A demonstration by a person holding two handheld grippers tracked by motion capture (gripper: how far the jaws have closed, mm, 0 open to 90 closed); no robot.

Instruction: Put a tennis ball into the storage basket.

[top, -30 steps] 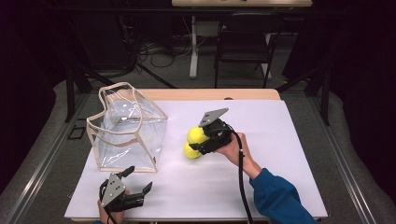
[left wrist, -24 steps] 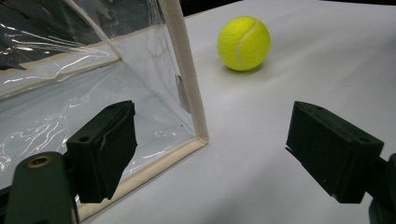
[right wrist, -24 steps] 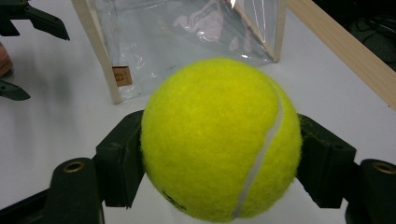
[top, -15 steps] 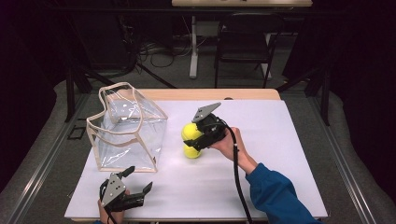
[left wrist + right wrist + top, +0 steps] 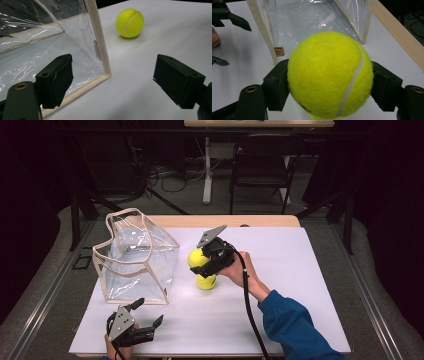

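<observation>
Your right hand-held gripper [image 5: 202,261] clamps one tennis ball [image 5: 329,75] above the desk [image 5: 300,285], hiding most of the second ball [image 5: 205,281]; it's moved closer to the bag [image 5: 135,257]. Left hand-held gripper [image 5: 145,312] is released.

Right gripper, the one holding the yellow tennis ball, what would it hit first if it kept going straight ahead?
Most likely the clear plastic bag with beige trim: it stands straight beyond the yellow tennis ball held in the right gripper. Depth is hard to judge, but nothing else shows between them.
</observation>
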